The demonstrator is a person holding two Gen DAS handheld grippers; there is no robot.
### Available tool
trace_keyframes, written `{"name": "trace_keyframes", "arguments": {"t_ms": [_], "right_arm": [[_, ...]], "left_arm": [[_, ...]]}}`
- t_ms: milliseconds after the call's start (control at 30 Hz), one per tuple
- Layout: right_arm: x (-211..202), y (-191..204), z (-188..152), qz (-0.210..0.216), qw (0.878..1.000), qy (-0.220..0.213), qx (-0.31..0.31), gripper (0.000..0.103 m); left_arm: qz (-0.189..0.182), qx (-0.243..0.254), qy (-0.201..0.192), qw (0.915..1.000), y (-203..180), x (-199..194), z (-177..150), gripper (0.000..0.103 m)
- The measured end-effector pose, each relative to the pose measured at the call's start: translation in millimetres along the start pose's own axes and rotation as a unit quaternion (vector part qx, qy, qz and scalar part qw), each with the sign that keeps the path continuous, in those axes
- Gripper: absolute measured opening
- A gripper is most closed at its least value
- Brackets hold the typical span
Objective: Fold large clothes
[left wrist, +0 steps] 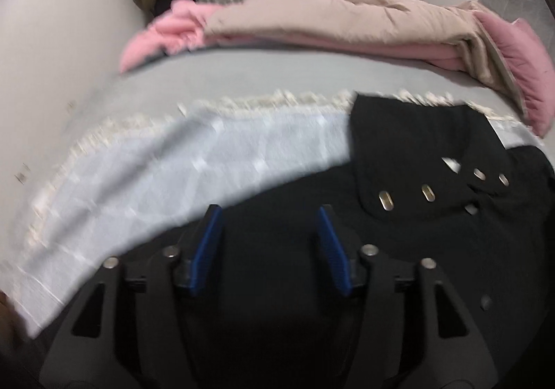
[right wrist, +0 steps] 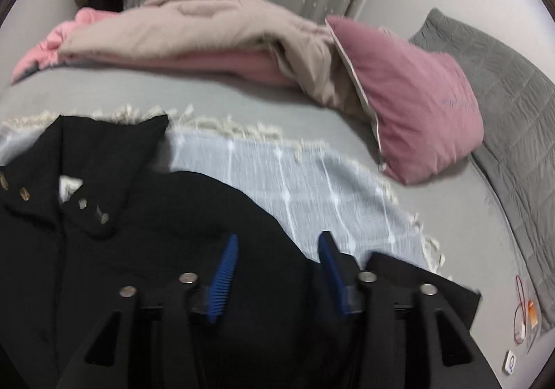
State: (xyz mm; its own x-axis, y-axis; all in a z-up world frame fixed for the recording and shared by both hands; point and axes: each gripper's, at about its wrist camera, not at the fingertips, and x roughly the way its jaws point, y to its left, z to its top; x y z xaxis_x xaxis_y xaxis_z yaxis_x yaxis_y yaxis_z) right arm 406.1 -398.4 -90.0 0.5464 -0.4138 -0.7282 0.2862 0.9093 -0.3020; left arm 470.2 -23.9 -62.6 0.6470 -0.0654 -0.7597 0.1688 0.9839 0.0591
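both claws, the left claw [left wrist: 270, 215] and the right claw [right wrist: 279, 243], are spread wide with nothing pinched, just above the black coat [left wrist: 416, 243], which lies flat, ready for folding.

Ahead of you, a bare strip of grey sheet [left wrist: 242, 73] runs between the fringed pale-blue throw [left wrist: 173, 160] and the heaped beige quilt [right wrist: 194, 32], wide enough to pass along. On your right the pink pillow [right wrist: 416, 104] and grey quilted pillow [right wrist: 503, 87] close that side off.
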Motion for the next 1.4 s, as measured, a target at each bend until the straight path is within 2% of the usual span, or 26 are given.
{"name": "trace_keyframes", "arguments": {"t_ms": [100,200,267,367,500,533,567,600,667,767,833,900,933,1000,1100,1133,1200,1233,1267,1400], "right_arm": [[-6.0,-12.1,-28.3,-0.031,0.999,0.004,-0.036,0.063],[-12.5,-21.3,-56.1,-0.100,0.993,0.009,-0.068,0.064],[-22.6,-29.5,-71.3,-0.119,0.991,0.010,-0.067,0.064],[-34.9,-45.5,-94.2,-0.116,0.992,0.010,-0.054,0.069],[-38.0,-68.1,-113.4,-0.090,0.995,0.015,-0.040,0.070],[-36.9,-73.6,-116.5,-0.081,0.996,0.016,-0.035,0.065],[-34.6,-83.8,-116.7,-0.068,0.997,0.021,-0.026,0.026],[-29.9,-95.9,-115.8,-0.059,0.997,0.042,-0.012,0.002],[-37.4,-130.9,-115.1,-0.072,0.995,0.043,0.046,0.003],[-68.4,-202.4,-119.0,-0.114,0.985,0.006,0.127,0.003],[-91.2,-259.6,-128.4,-0.161,0.970,-0.014,0.183,0.003],[-108.1,-315.3,-143.2,-0.198,0.950,-0.015,0.241,0.004],[-115.4,-341.6,-154.0,-0.203,0.941,-0.008,0.270,0.004],[-122.7,-377.6,-173.0,-0.199,0.932,0.005,0.304,0.004],[-132.3,-423.0,-213.0,-0.148,0.924,0.012,0.353,0.008],[-131.3,-434.6,-225.3,-0.119,0.919,0.013,0.376,0.016],[-126.8,-449.8,-250.1,-0.060,0.905,0.016,0.420,0.042],[-119.3,-455.3,-259.0,-0.039,0.899,0.019,0.436,0.062],[-117.5,-454.8,-266.1,-0.031,0.896,0.021,0.442,0.067],[-78.7,-445.4,-279.8,0.000,0.900,0.058,0.433,0.067]], "left_arm": [[-0.012,0.005,0.019,0.9997,-6.9,-7.5,-18.5,0.067],[-0.037,0.016,0.027,0.9988,-20.8,-31.4,-42.0,0.069],[-0.056,0.018,0.020,0.9980,-25.6,-52.8,-56.0,0.080],[-0.095,0.015,0.013,0.9952,-32.8,-88.0,-81.1,0.083],[-0.129,0.004,0.038,0.9909,-40.3,-108.5,-111.7,0.083],[-0.133,0.001,0.044,0.9902,-41.3,-109.3,-117.1,0.083],[-0.137,0.000,0.052,0.9892,-42.9,-109.5,-122.2,0.083],[-0.142,0.002,0.061,0.9879,-46.0,-110.1,-127.2,0.083],[-0.145,0.011,0.072,0.9867,-52.0,-112.7,-135.8,0.083],[-0.136,0.037,0.070,0.9875,-59.2,-120.3,-143.5,0.083],[-0.125,0.052,0.066,0.9886,-63.5,-123.2,-146.0,0.083],[-0.121,0.058,0.063,0.9890,-67.3,-125.9,-149.2,0.083],[-0.122,0.059,0.066,0.9885,-69.5,-126.3,-151.0,0.083],[-0.128,0.058,0.074,0.9873,-73.2,-125.6,-154.2,0.083],[-0.131,0.062,0.079,0.9862,-81.1,-126.1,-160.1,0.083],[-0.131,0.065,0.080,0.9861,-84.4,-126.7,-162.2,0.083],[-0.133,0.068,0.082,0.9853,-89.9,-128.1,-164.4,0.083],[-0.134,0.070,0.084,0.9850,-93.1,-128.9,-164.9,0.083],[-0.134,0.072,0.085,0.9848,-95.8,-129.9,-164.9,0.083],[-0.131,0.085,0.083,0.9842,-110.1,-133.2,-160.3,0.083]]}}
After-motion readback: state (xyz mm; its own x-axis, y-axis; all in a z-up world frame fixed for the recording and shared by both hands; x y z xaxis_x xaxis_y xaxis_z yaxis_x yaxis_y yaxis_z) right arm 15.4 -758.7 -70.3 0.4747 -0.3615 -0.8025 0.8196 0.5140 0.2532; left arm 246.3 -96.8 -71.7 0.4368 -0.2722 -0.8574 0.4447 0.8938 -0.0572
